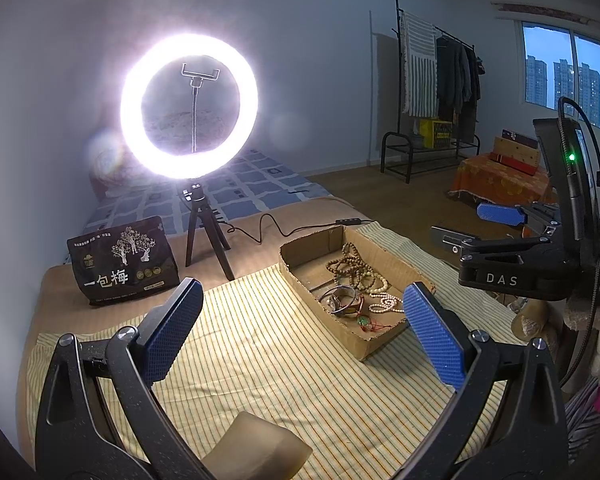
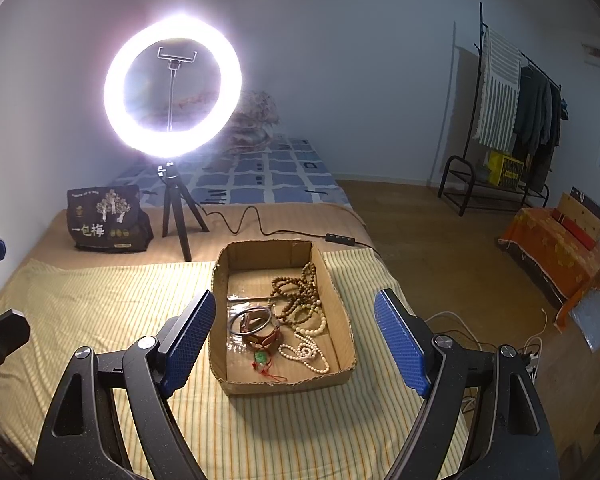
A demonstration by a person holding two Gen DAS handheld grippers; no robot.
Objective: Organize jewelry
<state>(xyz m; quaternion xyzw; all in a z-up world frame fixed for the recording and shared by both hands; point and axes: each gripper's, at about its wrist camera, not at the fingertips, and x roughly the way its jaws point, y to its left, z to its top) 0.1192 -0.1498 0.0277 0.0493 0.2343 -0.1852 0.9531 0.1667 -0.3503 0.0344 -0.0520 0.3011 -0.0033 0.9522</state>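
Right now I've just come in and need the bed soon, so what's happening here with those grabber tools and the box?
A person holds a two-finger tool in each hand over the striped cloth on the bed. Both the left gripper and the right gripper are open and empty, aimed at the cardboard box. Inside it lie brown beads, white beads, bangles and a small green pendant, all jumbled together. Nothing has been picked up yet. A ring light shines from behind.

A glowing white ring light (image 2: 173,86) on a black tripod stands beside a black printed snack bag (image 2: 107,218); a black clothes rack (image 2: 512,120) stands by the far wall
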